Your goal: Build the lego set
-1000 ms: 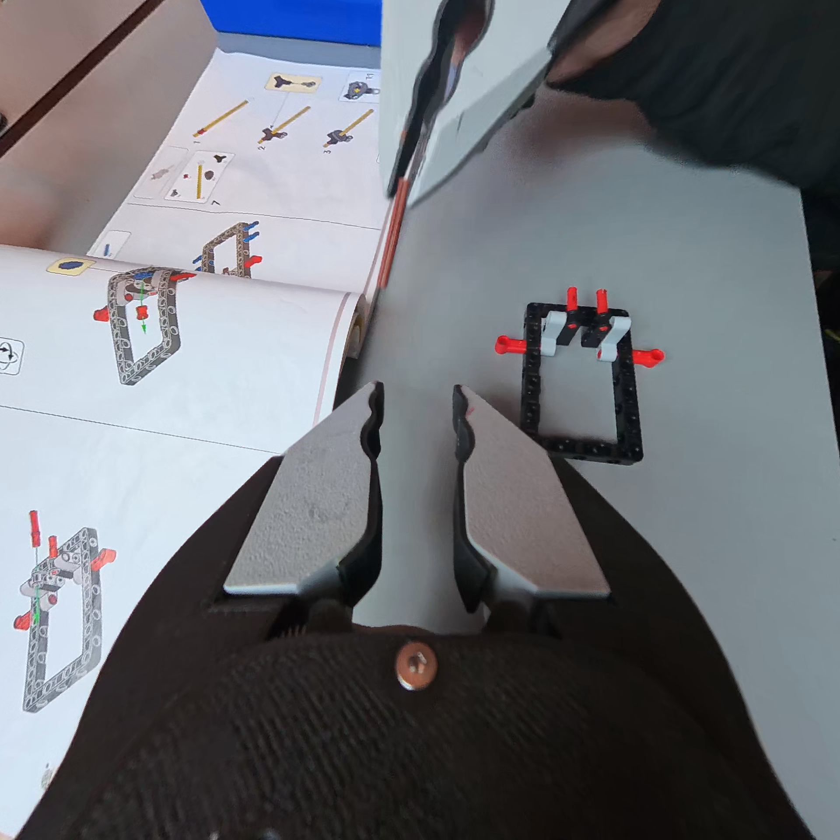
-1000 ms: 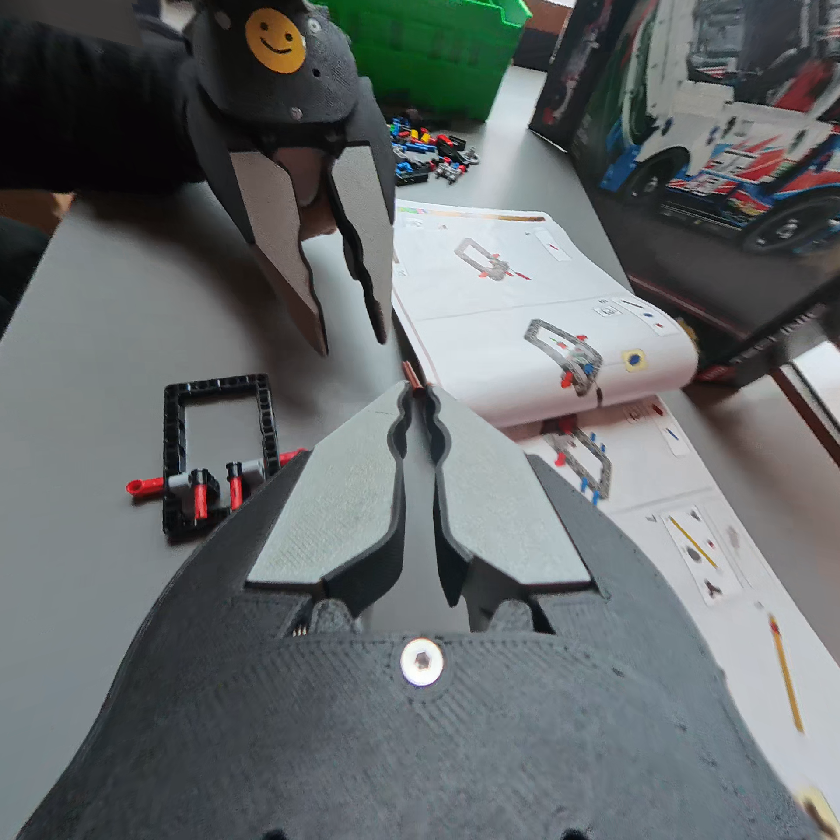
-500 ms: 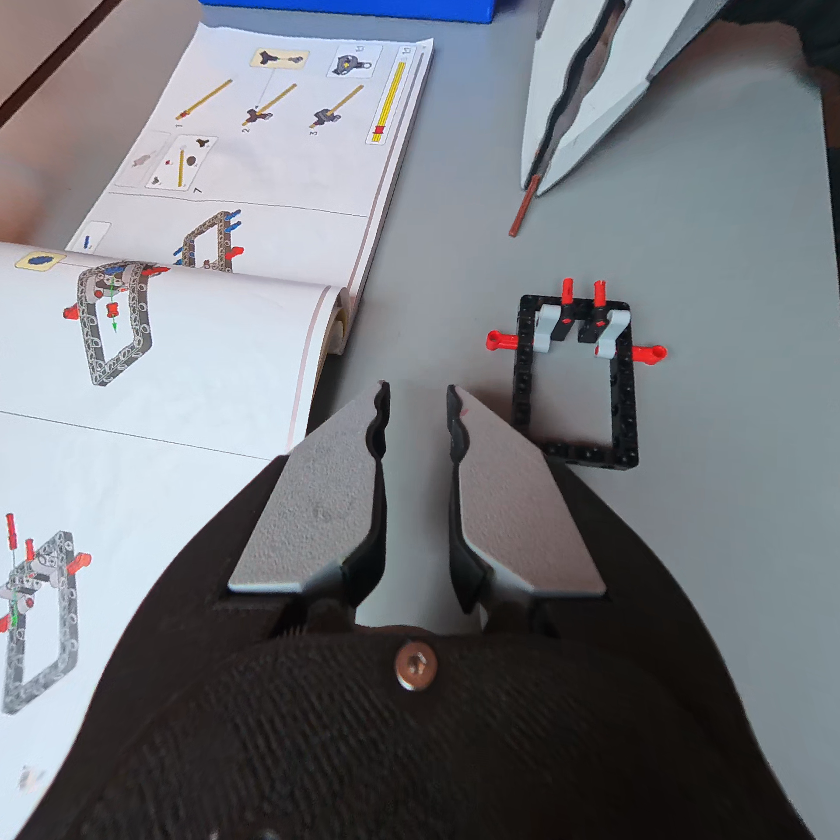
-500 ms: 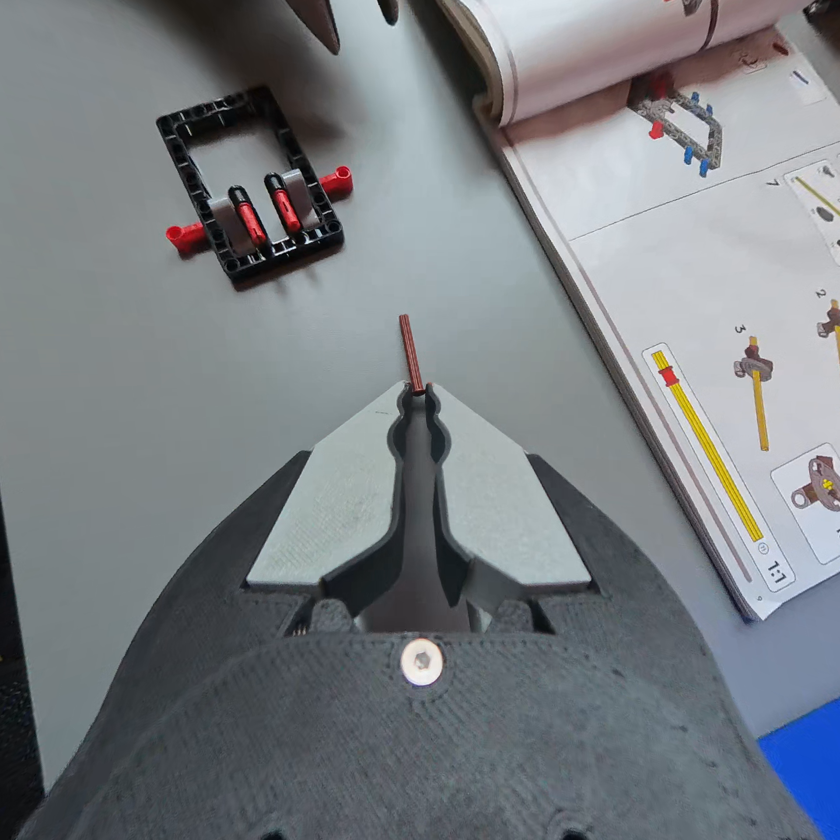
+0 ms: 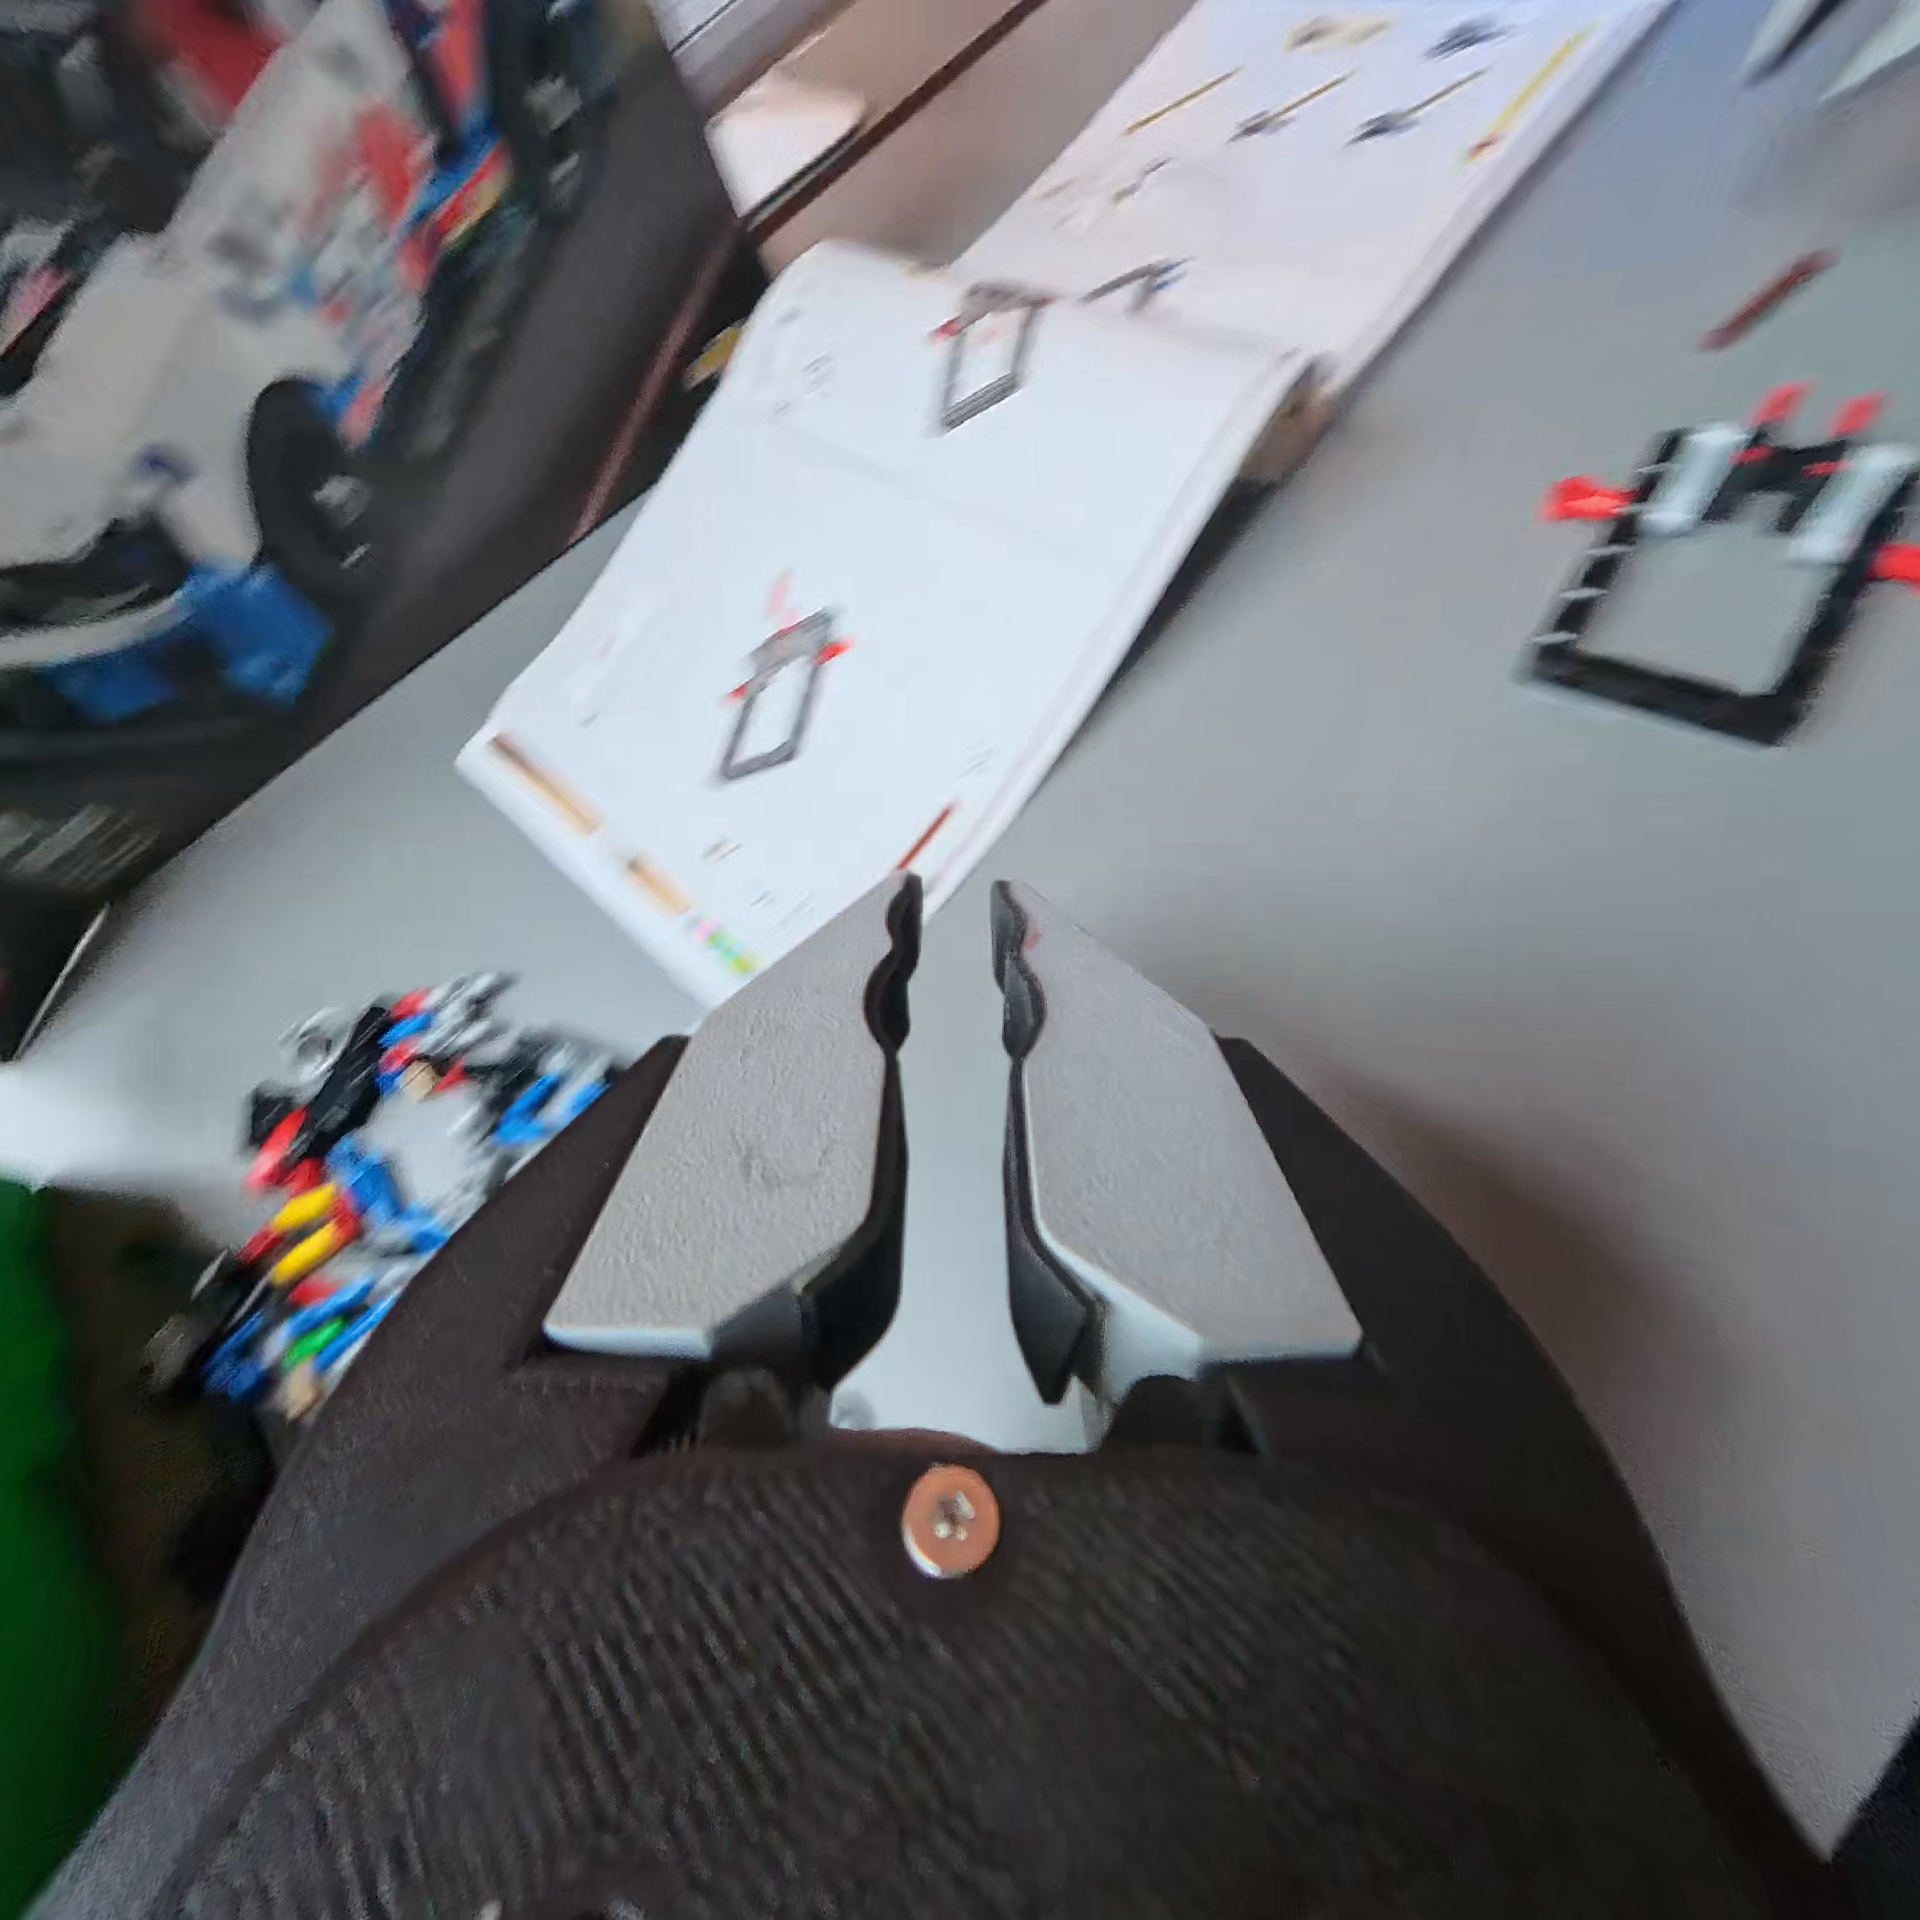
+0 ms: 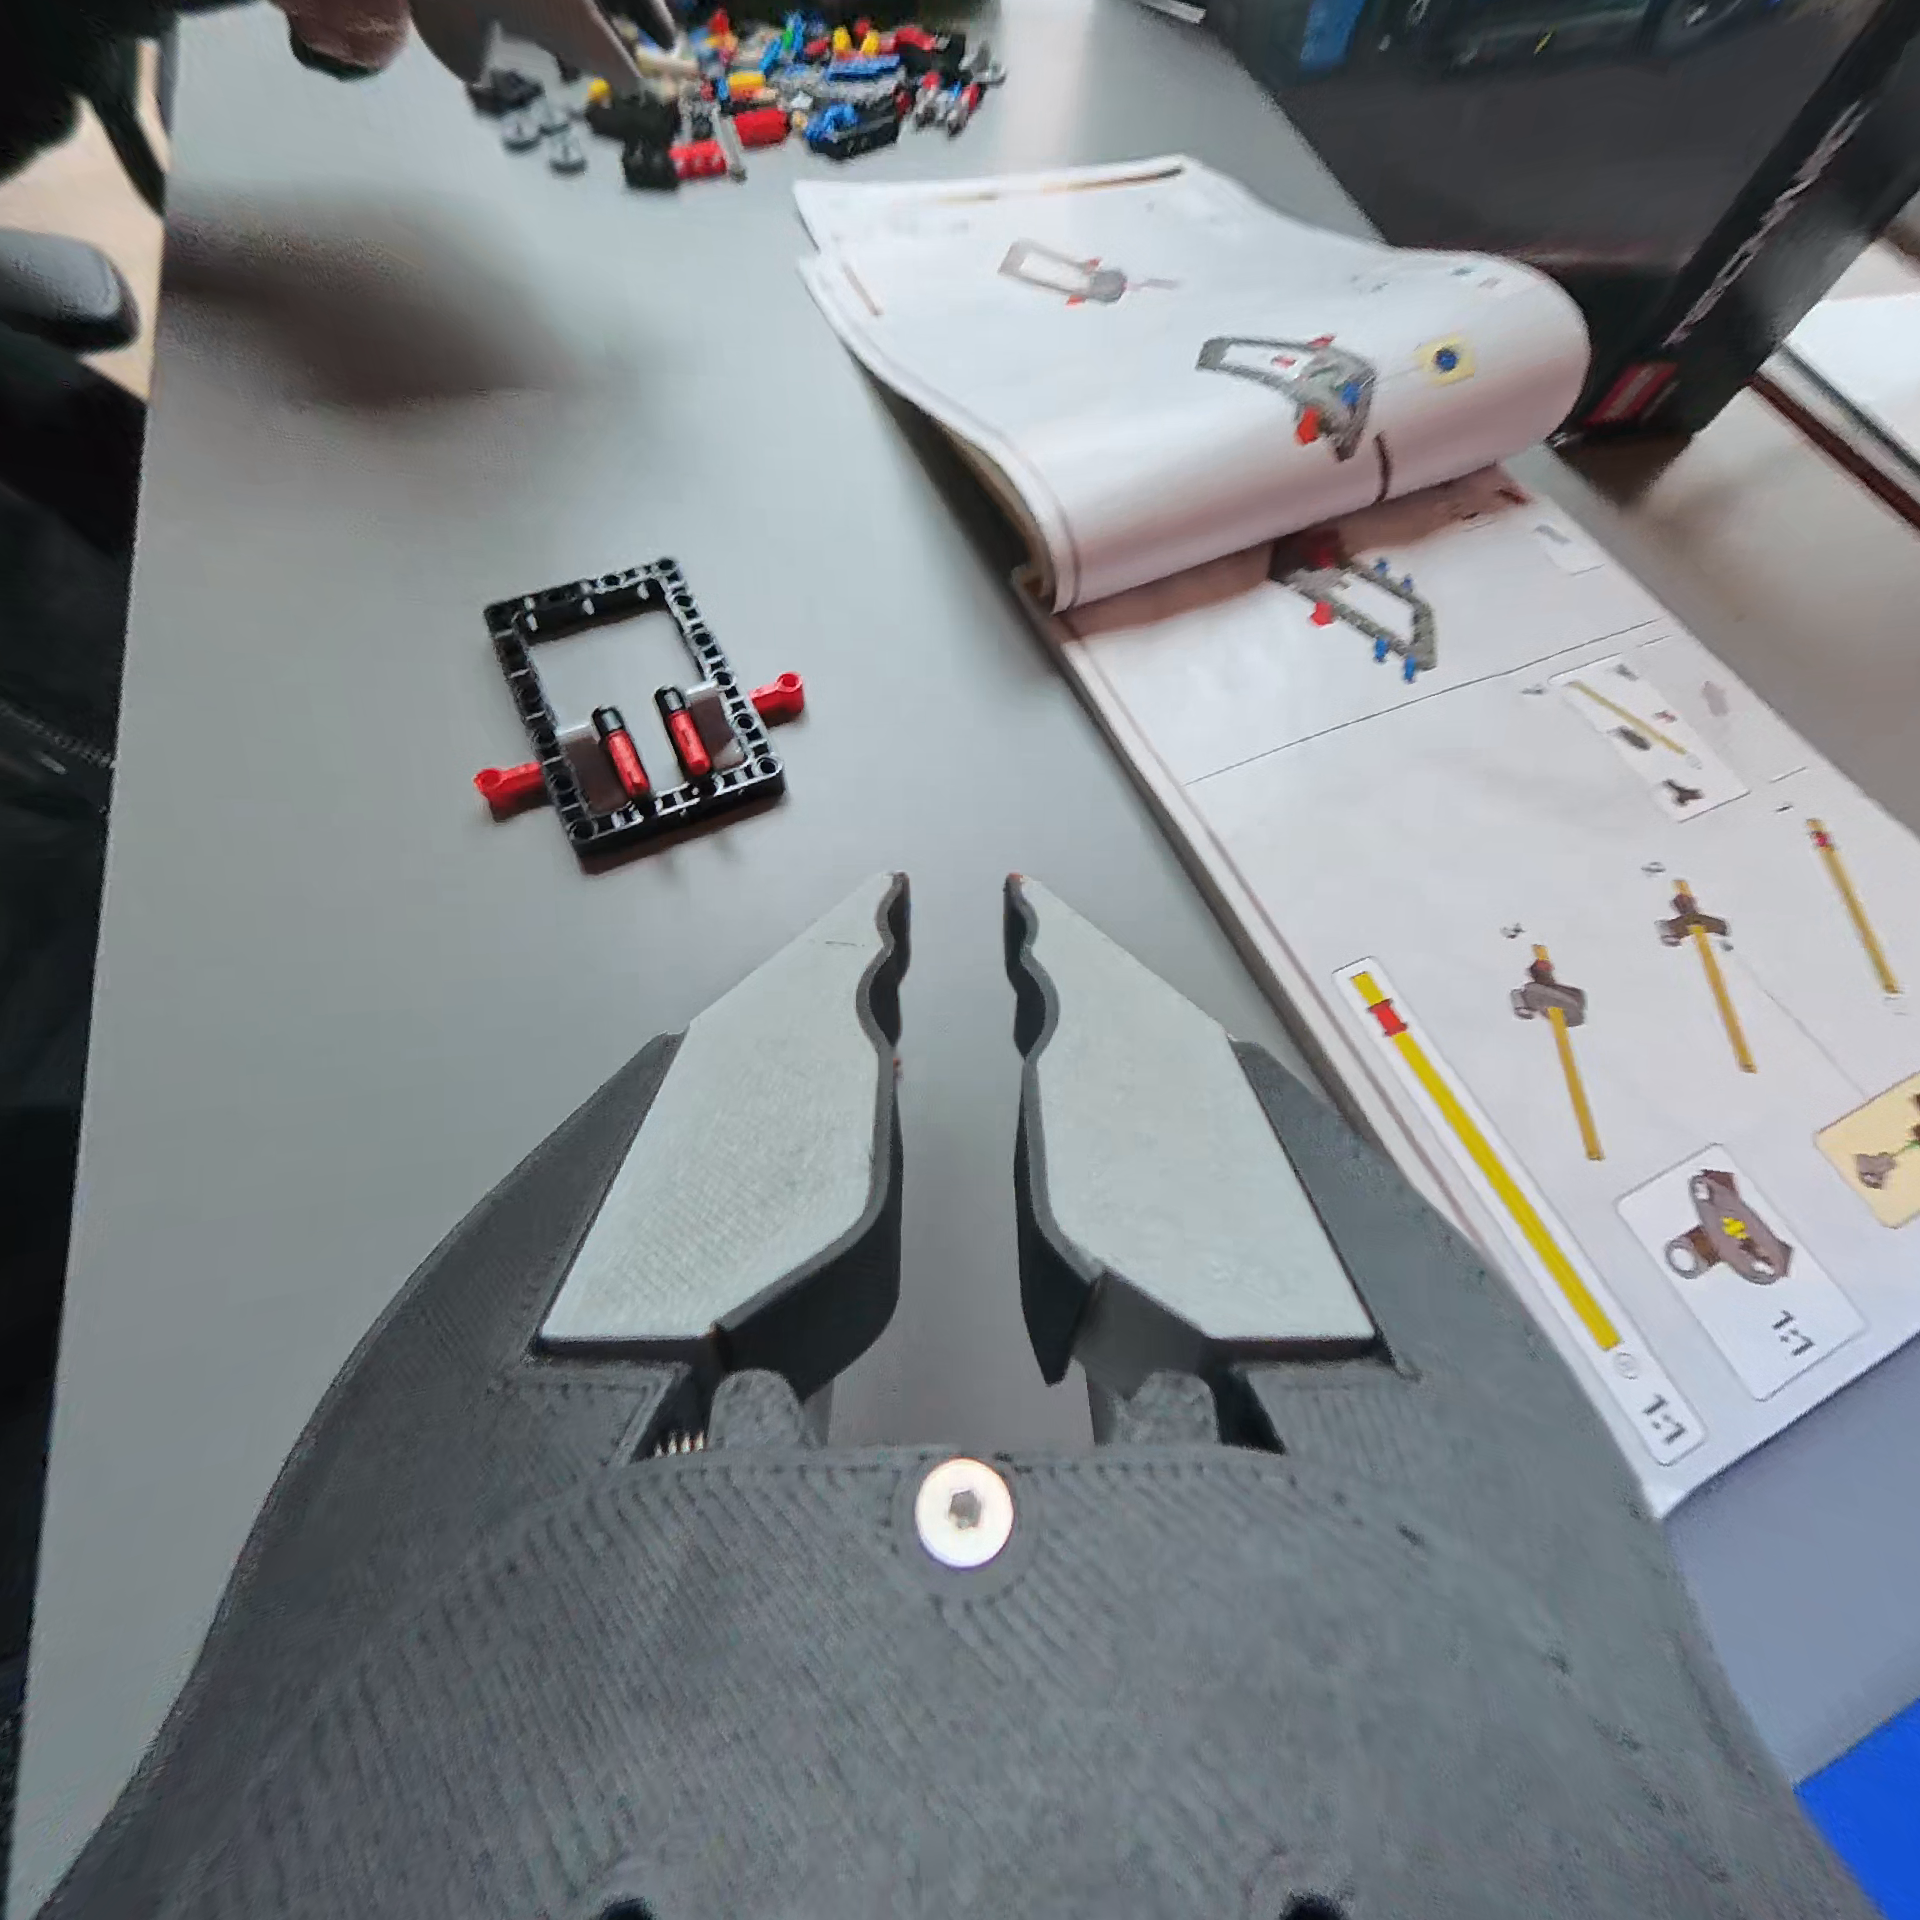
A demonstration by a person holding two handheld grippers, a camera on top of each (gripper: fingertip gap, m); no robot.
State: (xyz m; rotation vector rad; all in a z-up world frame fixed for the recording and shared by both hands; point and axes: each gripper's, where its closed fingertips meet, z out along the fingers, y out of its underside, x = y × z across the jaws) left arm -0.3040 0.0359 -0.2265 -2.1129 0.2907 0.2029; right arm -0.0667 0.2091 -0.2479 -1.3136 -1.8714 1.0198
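A black rectangular frame [image 6: 675, 805] with two grey pieces, two red pins inside and a red pin at each side lies flat on the grey table [image 6: 312, 1039]; it also shows in the left wrist view [image 5: 1662, 696]. My right gripper [image 6: 956, 883] is open and empty, just short of the frame. A thin red-brown axle [image 5: 1761, 301] lies loose on the table beyond the frame; the right wrist view does not show it. My left gripper [image 5: 954, 904] is open and empty, near the corner of the open instruction booklet [image 5: 935, 540]. The left view is blurred.
A pile of loose coloured bricks [image 6: 748, 94] lies at the table's far end, also in the left wrist view [image 5: 343, 1164]. The booklet [image 6: 1195, 343] covers the table's right side. A dark set box [image 5: 260, 364] stands behind it. Something green [image 5: 31, 1558] is at the left. Left tips to right tips: about 30 centimeters. My right tips are roughly 4 centimeters from the thin red-brown axle [image 5: 1761, 301].
My right gripper has opened and let go of the red-brown axle, which now lies on the table. My left gripper has swung left, towards the loose bricks.
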